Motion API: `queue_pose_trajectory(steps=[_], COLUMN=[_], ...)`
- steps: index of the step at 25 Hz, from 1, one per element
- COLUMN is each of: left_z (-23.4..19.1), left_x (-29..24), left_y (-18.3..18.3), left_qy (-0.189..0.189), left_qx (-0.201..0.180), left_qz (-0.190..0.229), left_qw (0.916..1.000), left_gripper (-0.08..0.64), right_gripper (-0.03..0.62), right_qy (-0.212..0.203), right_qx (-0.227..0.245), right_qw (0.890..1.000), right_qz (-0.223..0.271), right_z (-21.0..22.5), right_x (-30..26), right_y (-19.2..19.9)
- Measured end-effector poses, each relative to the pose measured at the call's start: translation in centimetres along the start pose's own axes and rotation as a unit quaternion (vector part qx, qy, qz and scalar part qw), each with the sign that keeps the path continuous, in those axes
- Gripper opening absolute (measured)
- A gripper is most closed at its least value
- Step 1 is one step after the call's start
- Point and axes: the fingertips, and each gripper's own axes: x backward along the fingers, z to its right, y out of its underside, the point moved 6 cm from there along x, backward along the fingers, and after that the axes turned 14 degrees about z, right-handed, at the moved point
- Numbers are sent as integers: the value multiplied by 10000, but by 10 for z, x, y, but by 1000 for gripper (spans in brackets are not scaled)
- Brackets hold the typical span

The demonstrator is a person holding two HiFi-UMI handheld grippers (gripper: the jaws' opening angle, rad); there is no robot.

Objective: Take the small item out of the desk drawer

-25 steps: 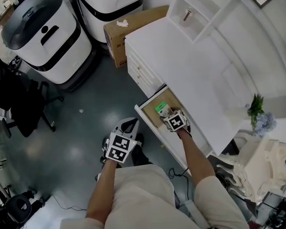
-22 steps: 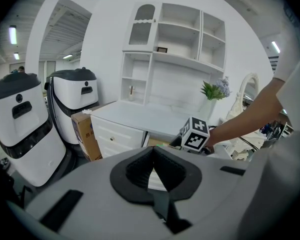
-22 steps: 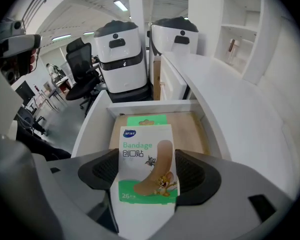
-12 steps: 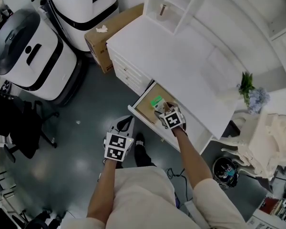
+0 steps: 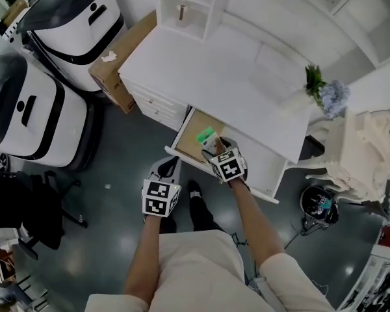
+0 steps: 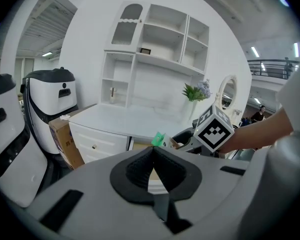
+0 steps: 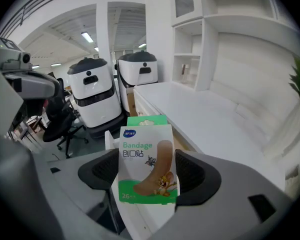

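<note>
Right gripper (image 7: 147, 174) pinches the bandage box (image 7: 146, 164) upright over the open desk drawer (image 5: 182, 149). Left gripper (image 6: 152, 160) hangs at seven o'clock of the drawer, tongs pressed together on nothing. A cardboard box (image 5: 114, 60) sits at the white desk's (image 5: 234, 77) ten o'clock, a potted plant (image 5: 314, 83) at two o'clock.

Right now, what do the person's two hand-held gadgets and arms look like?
The left gripper and the right gripper both have smooth grey shells that end in black, ribbed fingers. Each carries a white cube printed with black square markers. The person wears pale beige short sleeves, and the forearms are bare.
</note>
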Motion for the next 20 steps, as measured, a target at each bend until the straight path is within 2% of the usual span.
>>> queue_pose_trajectory(steps=[10,20], left_z=[13,30], left_x=[-17,-28], left_y=[-13,-31], left_qy=[472,909], left_qx=[-142,-482], left_qz=[84,147], left_qw=[9987,9946], left_gripper=[15,15], right_gripper=[365,364], right_qy=[676,1328], right_qx=[-493,-922], right_qw=[9954,9799], right_qz=[464,1168], right_z=[-2,-7], right_x=[48,92], right_y=[-2,-10])
